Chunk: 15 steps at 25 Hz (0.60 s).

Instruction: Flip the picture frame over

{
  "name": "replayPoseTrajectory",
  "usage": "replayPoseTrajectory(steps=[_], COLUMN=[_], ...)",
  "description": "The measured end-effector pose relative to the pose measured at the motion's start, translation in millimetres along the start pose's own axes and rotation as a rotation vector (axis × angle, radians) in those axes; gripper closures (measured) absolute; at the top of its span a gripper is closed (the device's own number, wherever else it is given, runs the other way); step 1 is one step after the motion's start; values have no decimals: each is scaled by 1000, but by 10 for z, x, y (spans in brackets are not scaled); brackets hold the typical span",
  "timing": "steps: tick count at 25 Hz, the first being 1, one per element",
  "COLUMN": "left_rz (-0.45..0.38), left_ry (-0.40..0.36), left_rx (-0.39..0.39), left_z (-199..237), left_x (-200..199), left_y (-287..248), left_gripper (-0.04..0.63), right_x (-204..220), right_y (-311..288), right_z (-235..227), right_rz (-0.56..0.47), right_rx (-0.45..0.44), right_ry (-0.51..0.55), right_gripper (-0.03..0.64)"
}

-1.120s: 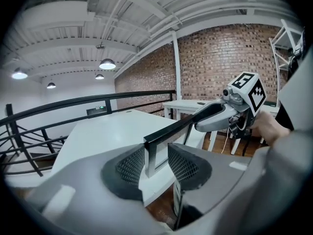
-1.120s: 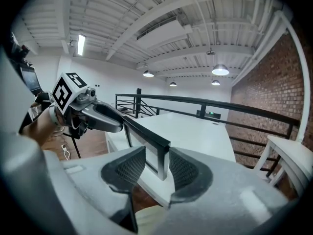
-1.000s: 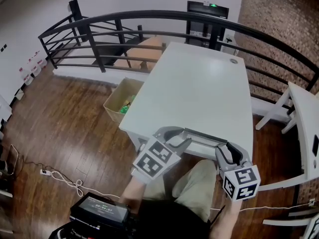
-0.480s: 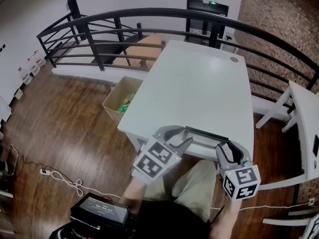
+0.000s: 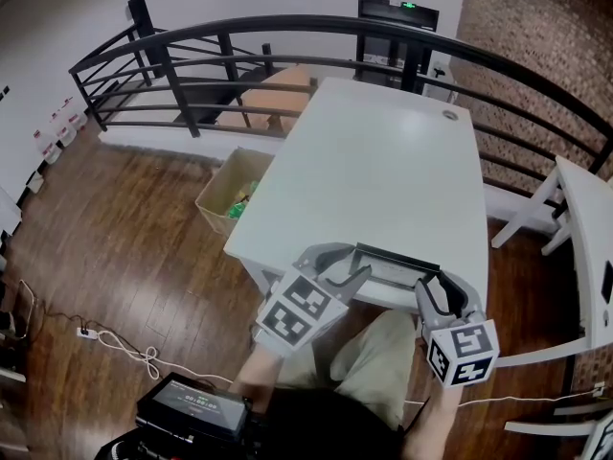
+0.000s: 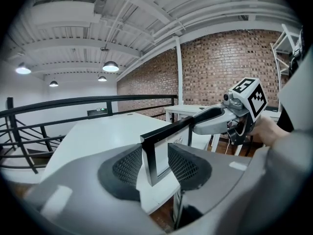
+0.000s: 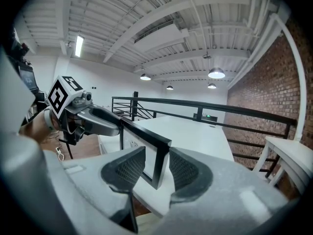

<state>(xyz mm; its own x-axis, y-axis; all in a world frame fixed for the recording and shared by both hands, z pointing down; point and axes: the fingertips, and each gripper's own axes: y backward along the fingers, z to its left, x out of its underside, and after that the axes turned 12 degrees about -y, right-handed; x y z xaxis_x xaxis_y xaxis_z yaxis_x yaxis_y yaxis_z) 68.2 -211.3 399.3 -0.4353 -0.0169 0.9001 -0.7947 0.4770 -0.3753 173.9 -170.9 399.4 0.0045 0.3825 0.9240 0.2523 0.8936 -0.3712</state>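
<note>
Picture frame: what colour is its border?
Black. The picture frame shows this best in the left gripper view.

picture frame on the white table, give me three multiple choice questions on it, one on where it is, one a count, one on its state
1. Where on the white rectangular table is the black rectangular picture frame?
A. far end, by the railing
B. near edge, by the person
C. middle

2. How many grippers grip the frame?
A. none
B. one
C. two

3. How does the frame stand?
A. lying flat
B. raised up on edge
C. hanging below the tabletop

Answers:
1 B: the head view shows it at the table's near edge, above the person's lap.
2 C: the left gripper and the right gripper each have a frame corner between their pads.
3 B: both gripper views show its side rail running up and down.
</note>
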Motion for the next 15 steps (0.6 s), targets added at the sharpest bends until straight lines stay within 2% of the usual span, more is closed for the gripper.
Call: replayPoseTrajectory(steps=[15], left_rz=[-6], left_ry=[3], left_rx=[-7], left_z=[78], left_x=[-14], left_y=[-96], left_gripper=[428], right_x=[-41], right_y=[-91], right_z=[-70], right_rz=[-15], right_rx=[10], right_ry=[0], right_gripper=[483])
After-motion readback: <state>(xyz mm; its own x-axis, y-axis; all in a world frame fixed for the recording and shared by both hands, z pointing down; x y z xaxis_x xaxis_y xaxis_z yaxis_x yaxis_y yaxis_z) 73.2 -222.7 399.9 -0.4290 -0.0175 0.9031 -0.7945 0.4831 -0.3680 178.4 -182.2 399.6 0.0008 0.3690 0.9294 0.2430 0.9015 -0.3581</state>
